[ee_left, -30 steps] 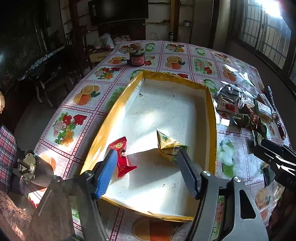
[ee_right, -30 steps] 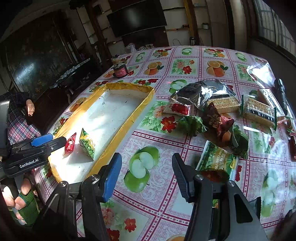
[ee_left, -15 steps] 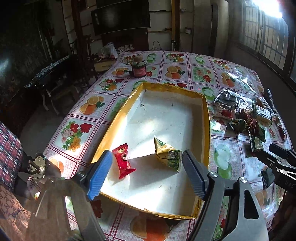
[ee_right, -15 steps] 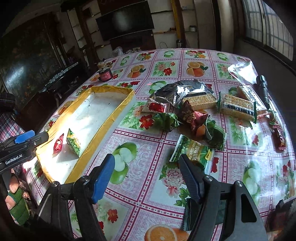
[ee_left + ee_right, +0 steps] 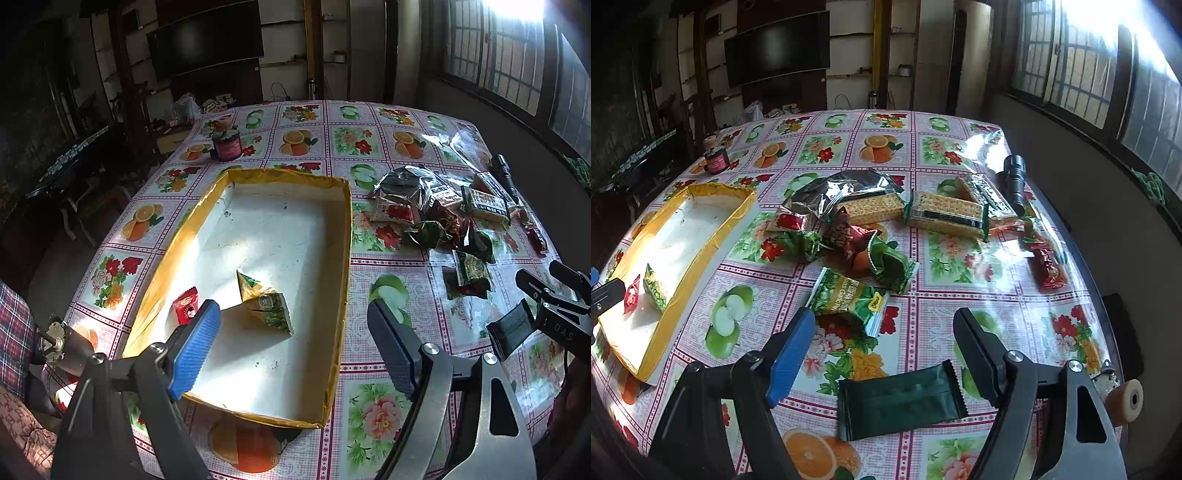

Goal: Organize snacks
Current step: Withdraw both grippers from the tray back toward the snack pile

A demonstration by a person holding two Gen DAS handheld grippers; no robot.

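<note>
A yellow-rimmed white tray (image 5: pixel 343 236) lies on the table; it also shows in the right wrist view (image 5: pixel 713 236). In it lie a small red packet (image 5: pixel 184 304) and a green-yellow packet (image 5: pixel 264 302). My left gripper (image 5: pixel 293 347) is open and empty above the tray's near end. My right gripper (image 5: pixel 884 350) is open and empty, just above a dark green packet (image 5: pixel 901 402). A green snack bag (image 5: pixel 849 299) lies beyond it. A heap of snacks (image 5: pixel 886 221) with cracker packs (image 5: pixel 945 212) lies mid-table.
A dark jar (image 5: pixel 227 146) stands behind the tray. A black flashlight (image 5: pixel 1014 181) and a red packet (image 5: pixel 1047 267) lie near the right table edge. A silver foil bag (image 5: pixel 838 188) tops the heap. The flowered tablecloth (image 5: pixel 960 258) covers the table.
Both grippers have pulled back and risen. The right view has swung right, bringing the dark green packet into sight between its fingers. The tray's contents have not moved.
</note>
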